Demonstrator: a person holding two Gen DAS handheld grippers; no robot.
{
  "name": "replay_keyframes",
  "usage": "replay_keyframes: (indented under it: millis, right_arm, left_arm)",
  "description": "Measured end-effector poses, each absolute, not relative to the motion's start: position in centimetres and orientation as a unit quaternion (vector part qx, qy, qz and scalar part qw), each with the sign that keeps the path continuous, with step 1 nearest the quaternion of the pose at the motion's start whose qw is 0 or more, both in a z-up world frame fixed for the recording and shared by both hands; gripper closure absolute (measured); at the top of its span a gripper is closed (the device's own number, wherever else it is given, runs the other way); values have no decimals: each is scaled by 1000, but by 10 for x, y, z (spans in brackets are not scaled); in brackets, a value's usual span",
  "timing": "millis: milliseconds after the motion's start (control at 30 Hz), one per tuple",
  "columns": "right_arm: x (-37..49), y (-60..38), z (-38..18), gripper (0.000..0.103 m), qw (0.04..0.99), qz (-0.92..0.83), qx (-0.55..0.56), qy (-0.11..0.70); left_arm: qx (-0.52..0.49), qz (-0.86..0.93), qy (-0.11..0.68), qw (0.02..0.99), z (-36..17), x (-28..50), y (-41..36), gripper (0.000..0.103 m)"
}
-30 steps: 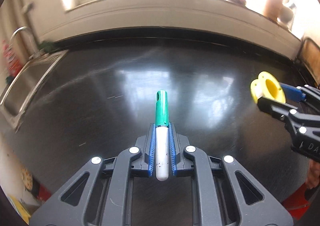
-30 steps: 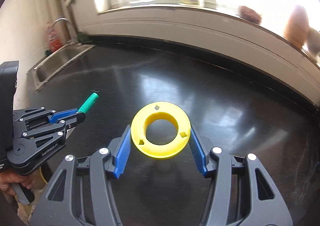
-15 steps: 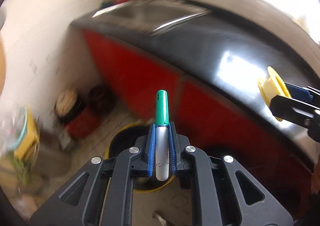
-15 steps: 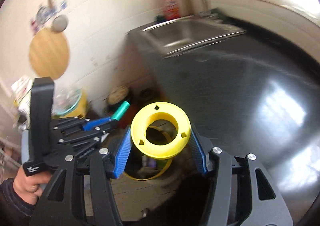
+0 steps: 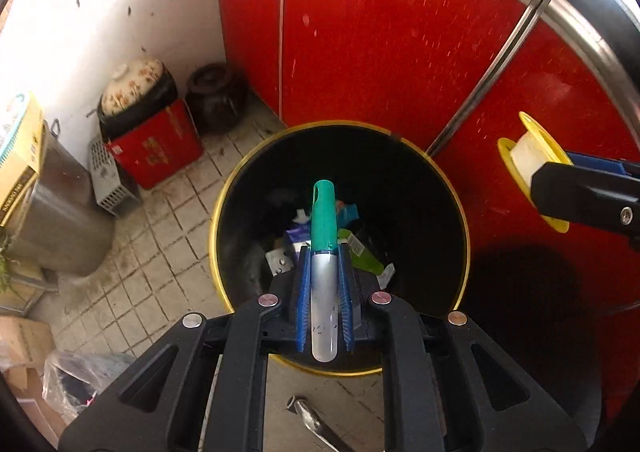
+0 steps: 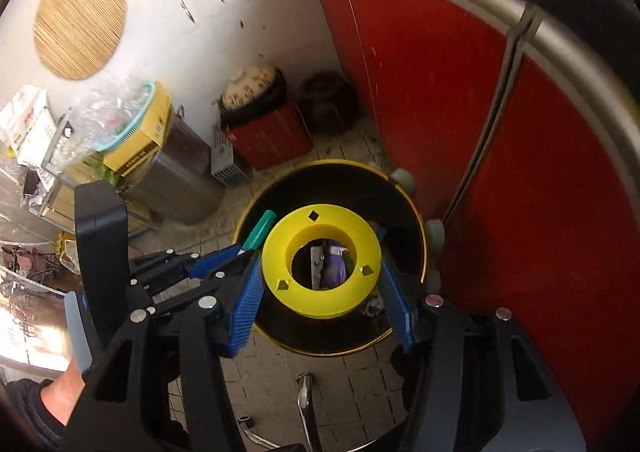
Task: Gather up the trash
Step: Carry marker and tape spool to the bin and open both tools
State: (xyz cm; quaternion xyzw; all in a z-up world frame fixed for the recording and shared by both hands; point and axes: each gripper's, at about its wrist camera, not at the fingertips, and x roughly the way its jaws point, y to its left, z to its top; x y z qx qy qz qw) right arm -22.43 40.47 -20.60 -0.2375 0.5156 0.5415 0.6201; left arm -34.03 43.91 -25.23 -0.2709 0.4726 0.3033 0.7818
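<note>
Fig.: both your grippers over the black, yellow-rimmed bin (image 5: 224, 212), each w/ one item.
Your left gripper (image 5: 323, 292) pinches a marker (image 5: 323, 252) w/ silver barrel & teal cap, pointing fwd above trash in the bin. Your right gripper (image 6: 320, 284) clamps a yellow spool (image 6: 320, 264) by its flanges, white tape on the core, ctr hole showing bin contents below.

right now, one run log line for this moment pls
left gripper: shut on marker | right gripper: shut on yellow spool | both above trash bin | nothing released
</note>
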Motion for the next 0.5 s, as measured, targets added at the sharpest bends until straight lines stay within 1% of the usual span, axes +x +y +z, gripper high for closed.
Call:
replay_keyframes:
  millis: [100,267,300,333,367,400,433,500]
  right_arm:
    - [-224,410,-218,48,615,536,-247,523]
    - [-223,416,-228,48,615,533,-254,523]
    - [-222,417,-230,44,613,532,-255,525]
    - [-221,416,-231,33,613,529,-256,528]
    - [-217,414,-231,25,614,529,-254,528]
    - [-215,412,-229,24,615,532,-250,526]
    - [-214,411,-227,23,614,533,-251,525]
    - [-213,409,-224,23,615,533,-251,525]
  left_arm:
    - [-278,301,481,775,-267,-340,443,90]
    - [-282,296,485,773,-275,-336,449,90]
    - [-282,296,485,773,-275,-336,451,90]
    - [-280,298,484,774,-274,-336,451,82]
    - [-277,304,487,771,-275,-337,453,73]
    - [-271,311,487,770,-273,-337,451,41]
    - [-261,321,479,774,-268,-339,449,23]
    - [-251,324,470,781,-260,-341,446,22]
